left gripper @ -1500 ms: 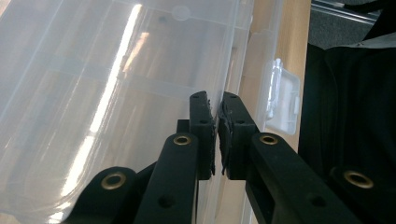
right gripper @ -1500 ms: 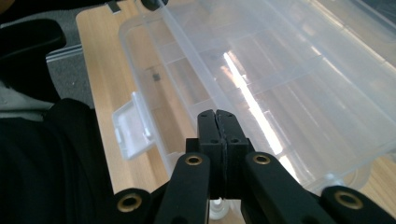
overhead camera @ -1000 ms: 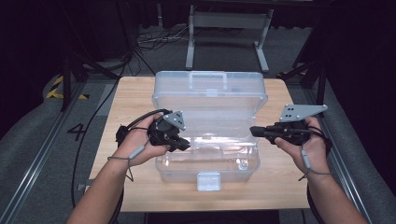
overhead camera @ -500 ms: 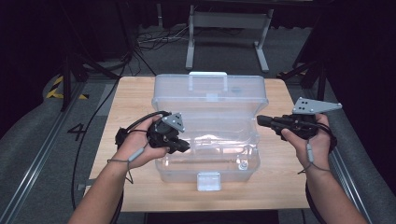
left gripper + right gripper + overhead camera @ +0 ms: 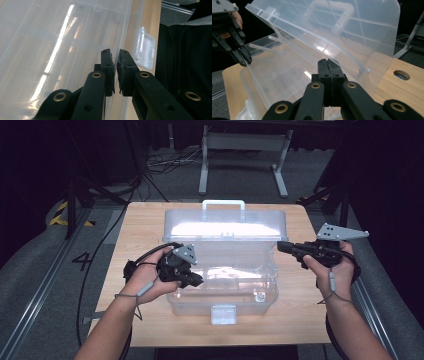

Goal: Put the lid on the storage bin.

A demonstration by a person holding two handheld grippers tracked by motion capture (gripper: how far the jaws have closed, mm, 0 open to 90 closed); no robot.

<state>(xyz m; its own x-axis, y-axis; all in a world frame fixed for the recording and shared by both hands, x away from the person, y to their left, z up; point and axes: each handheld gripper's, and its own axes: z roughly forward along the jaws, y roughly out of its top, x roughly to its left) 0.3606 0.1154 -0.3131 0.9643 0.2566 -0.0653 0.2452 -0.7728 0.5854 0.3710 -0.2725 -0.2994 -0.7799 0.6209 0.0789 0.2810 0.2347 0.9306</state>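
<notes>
The left gripper (image 5: pixel 115 72) is pinching the thin left-hand wall of the clear plastic box (image 5: pixel 222 285), its fingers (image 5: pixel 107 67) nearly together with that rim between them; in the high view this left gripper (image 5: pixel 192 279) is sitting at the box's left edge. The right gripper (image 5: pixel 328 75) is holding its fingers (image 5: pixel 323 72) pressed flat together on nothing, pointing at the raised lid (image 5: pixel 332 30); from above, the right gripper (image 5: pixel 282 246) is hovering just beside the box's right end. The box is standing open in the middle of the wooden counter (image 5: pixel 145 227), with its lid (image 5: pixel 225 226) tilted up at the back and its latch (image 5: pixel 223 314) facing the person.
</notes>
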